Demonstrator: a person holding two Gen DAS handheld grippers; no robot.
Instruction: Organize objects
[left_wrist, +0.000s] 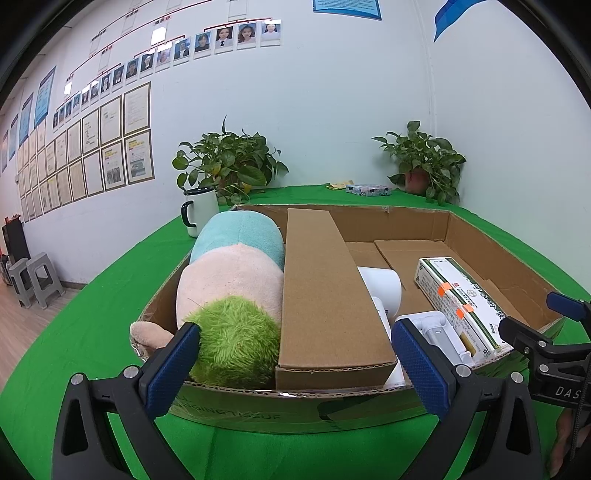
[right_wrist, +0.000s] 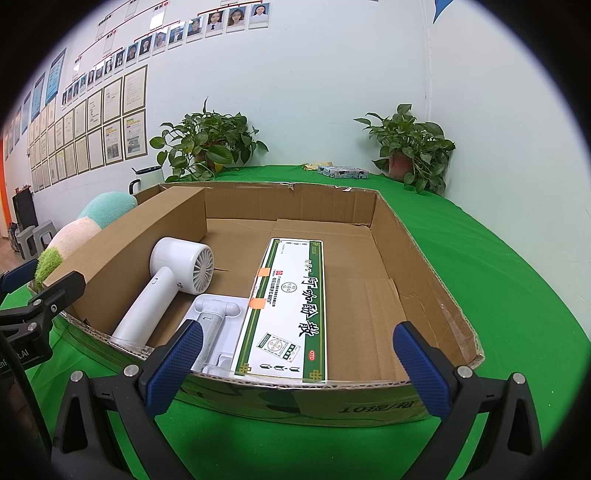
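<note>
A shallow cardboard tray (left_wrist: 258, 410) (right_wrist: 424, 266) sits on the green table. In it lie a plush toy (left_wrist: 236, 288) (right_wrist: 79, 230) at the left, a long brown carton (left_wrist: 321, 295) (right_wrist: 122, 251), a white hair dryer (right_wrist: 166, 280) (left_wrist: 382, 286), a white plastic holder (right_wrist: 218, 317) (left_wrist: 436, 326) and a green-and-white medicine box (right_wrist: 291, 314) (left_wrist: 458, 295). My left gripper (left_wrist: 295, 369) is open and empty at the tray's near edge, before the carton. My right gripper (right_wrist: 299, 365) is open and empty before the medicine box. It also shows at the right of the left wrist view.
A white mug (left_wrist: 199, 210) stands behind the tray at the left. Two potted plants (left_wrist: 229, 162) (left_wrist: 424, 162) stand at the wall. A small patterned box (left_wrist: 369, 190) (right_wrist: 343, 171) lies at the table's back. Grey stools (left_wrist: 33, 277) stand on the floor, left.
</note>
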